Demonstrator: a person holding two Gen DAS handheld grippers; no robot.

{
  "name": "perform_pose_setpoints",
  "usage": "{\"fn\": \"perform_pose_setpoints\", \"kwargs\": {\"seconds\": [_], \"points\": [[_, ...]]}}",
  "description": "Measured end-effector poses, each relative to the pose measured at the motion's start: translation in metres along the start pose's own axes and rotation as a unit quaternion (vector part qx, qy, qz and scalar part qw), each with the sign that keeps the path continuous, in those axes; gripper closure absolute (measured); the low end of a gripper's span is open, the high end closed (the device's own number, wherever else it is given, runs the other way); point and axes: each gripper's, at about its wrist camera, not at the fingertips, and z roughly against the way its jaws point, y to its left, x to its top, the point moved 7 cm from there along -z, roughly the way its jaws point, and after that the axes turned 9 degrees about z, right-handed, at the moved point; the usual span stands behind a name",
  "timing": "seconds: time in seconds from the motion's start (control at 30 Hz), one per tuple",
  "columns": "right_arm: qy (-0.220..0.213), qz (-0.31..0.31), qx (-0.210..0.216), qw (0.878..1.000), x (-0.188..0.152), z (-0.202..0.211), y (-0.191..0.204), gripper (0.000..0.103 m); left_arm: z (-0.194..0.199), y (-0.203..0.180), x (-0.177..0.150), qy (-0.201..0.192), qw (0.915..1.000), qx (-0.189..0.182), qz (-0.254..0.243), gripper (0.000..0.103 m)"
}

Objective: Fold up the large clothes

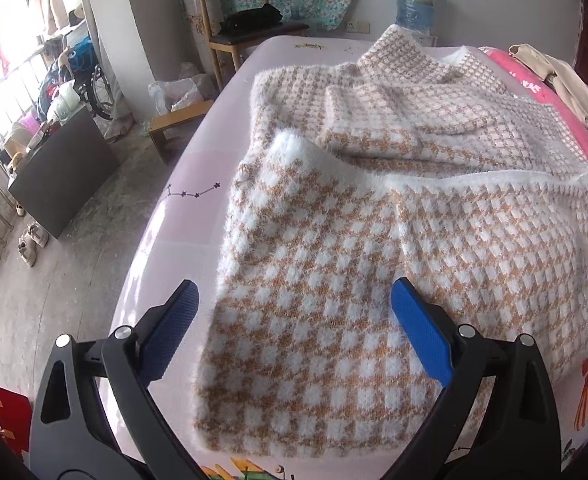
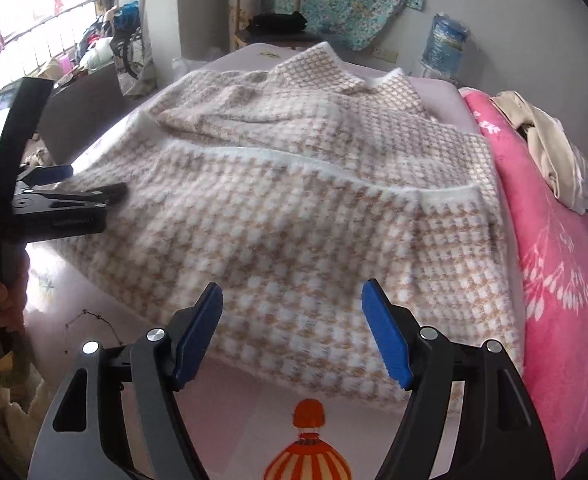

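Both fingers [image 1: 419,330] [image 2: 385,336] wide apart, empty

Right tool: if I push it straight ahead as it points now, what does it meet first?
Most likely the near hem of the checked sweater on the bed. The right tool is open with that hem just beyond its tips; exact depth is unclear.

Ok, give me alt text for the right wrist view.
A tan-and-white checked sweater lies partly folded on a pale pink bed, the open right gripper hovering over its near hem. The left gripper is at left, a pink blanket at right.
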Motion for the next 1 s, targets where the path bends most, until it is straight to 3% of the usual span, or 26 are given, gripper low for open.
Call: {"fn": "perform_pose_setpoints", "kwargs": {"seconds": [0.13, 0.2, 0.33, 0.43, 0.5, 0.57, 0.77, 0.87, 1.0], "points": [[0.008, -0.065, 0.012, 0.998, -0.022, 0.008, -0.027, 0.033, 0.028, 0.002, 0.001, -0.036, 0.9992, -0.019, -0.006, 0.010], [0.008, -0.086, 0.009, 0.996, -0.032, 0.012, -0.038, 0.033, 0.040, -0.003, -0.002, -0.044, 0.9977, -0.051, -0.009, 0.009], [0.005, -0.126, -0.002, 0.992, -0.049, 0.015, -0.058, 0.033, 0.039, -0.025, -0.013, -0.017, 0.9939, -0.107, -0.021, 0.009], [-0.011, -0.134, 0.004, 0.991, -0.041, 0.016, -0.063, 0.033, 0.027, -0.039, -0.025, 0.004, 0.9937, -0.107, -0.034, 0.009], [-0.037, -0.114, 0.003, 0.993, -0.023, 0.015, -0.061, 0.030, 0.016, -0.042, -0.030, 0.014, 0.9951, -0.090, -0.038, 0.009], [-0.065, -0.088, 0.004, 0.994, 0.000, 0.009, -0.055, 0.017, 0.012, -0.043, -0.032, 0.016, 0.9954, -0.088, -0.035, 0.009], [-0.117, -0.019, 0.019, 0.993, 0.085, -0.031, -0.045, 0.006, 0.009, -0.042, -0.029, 0.025, 0.9954, -0.088, -0.027, 0.009], [-0.108, -0.009, 0.020, 0.994, 0.125, -0.067, -0.048, 0.006, 0.008, -0.041, -0.028, 0.026, 0.9956, -0.085, -0.030, 0.009], [-0.059, -0.005, 0.019, 0.998, 0.145, -0.125, -0.053, 0.006, 0.007, -0.040, -0.027, 0.032, 0.9957, -0.082, -0.029, 0.009]]}}
